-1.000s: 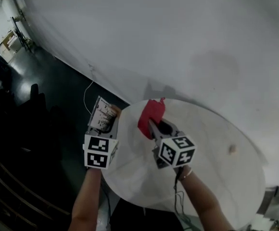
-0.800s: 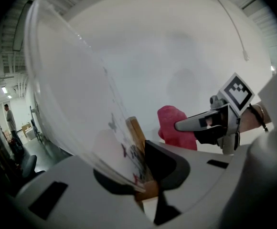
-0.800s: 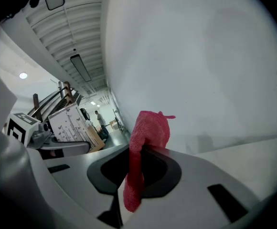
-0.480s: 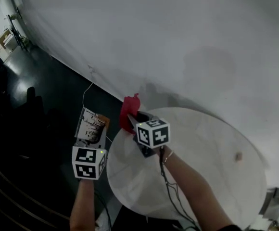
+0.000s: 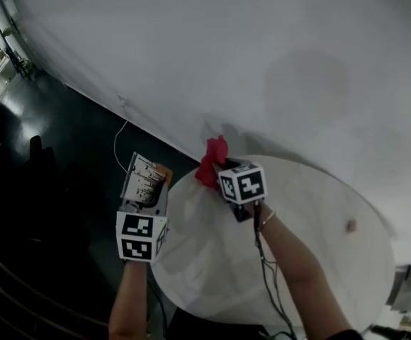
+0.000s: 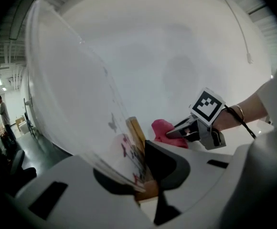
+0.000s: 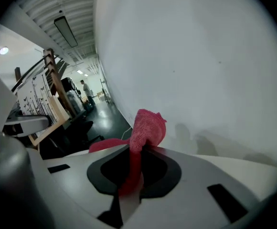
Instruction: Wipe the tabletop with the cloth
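While a white wall [image 5: 262, 48] fills the far side above a dark floor [image 5: 64, 140], the round white surface [image 5: 333, 261] lies near me. My left gripper [image 6: 145, 161] clamps its jaws on a flat printed pack [image 6: 133, 151] left of the surface. My right gripper [image 7: 137, 151] pinches the red cloth [image 7: 147, 125] at the far left rim.

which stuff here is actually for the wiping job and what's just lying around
For the job: red cloth, clamped in the right gripper; round white table.
Not part of it: printed card on a wooden base, held in the left gripper; small pale object on the table; white cable on the floor.
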`<state>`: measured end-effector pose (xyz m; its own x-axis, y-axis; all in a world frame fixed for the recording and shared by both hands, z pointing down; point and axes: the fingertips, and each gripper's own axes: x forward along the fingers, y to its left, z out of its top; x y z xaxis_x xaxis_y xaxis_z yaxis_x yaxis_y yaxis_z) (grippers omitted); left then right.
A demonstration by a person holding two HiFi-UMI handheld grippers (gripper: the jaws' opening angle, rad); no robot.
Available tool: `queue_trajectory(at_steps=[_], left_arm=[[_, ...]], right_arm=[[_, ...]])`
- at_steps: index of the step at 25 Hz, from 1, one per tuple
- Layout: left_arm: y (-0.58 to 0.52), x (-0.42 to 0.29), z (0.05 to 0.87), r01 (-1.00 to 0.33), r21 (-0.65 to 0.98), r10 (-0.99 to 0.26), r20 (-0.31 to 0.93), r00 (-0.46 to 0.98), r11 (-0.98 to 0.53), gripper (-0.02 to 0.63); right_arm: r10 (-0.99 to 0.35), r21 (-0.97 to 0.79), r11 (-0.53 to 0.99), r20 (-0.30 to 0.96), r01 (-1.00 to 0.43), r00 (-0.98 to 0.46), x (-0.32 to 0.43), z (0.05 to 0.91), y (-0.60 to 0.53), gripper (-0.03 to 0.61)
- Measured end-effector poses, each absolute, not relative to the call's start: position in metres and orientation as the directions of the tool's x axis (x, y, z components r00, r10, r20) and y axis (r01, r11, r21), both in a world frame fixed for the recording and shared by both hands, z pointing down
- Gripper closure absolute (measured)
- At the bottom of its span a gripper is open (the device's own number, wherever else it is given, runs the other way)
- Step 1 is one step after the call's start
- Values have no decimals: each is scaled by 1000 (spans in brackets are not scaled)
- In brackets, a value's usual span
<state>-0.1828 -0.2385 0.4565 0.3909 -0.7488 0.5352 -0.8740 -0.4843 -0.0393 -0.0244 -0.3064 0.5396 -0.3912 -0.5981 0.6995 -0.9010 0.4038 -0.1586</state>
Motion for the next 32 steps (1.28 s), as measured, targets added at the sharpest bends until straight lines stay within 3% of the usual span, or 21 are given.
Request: queue_trajectory(at_steps=[13, 22, 25, 32], left_arm=[[-242, -62, 469, -774, -12, -654, 543, 527, -633, 549], [-228, -26, 471, -737, -5, -614, 556, 560, -676, 549], [-229, -27, 465, -744, -19, -631, 545, 552, -668, 549], [-220, -76, 449, -808, -46, -700, 530, 478, -587, 550]], right_arm=[[-617, 9, 152, 782, -988, -88, 179, 541, -285, 532], [-594, 56, -45, 801, -997, 72, 283, 535, -241, 532], [-626, -67, -24, 779, -997, -37, 261, 519, -236, 532], [-588, -259, 366, 680, -894, -438, 76, 479, -224, 533]])
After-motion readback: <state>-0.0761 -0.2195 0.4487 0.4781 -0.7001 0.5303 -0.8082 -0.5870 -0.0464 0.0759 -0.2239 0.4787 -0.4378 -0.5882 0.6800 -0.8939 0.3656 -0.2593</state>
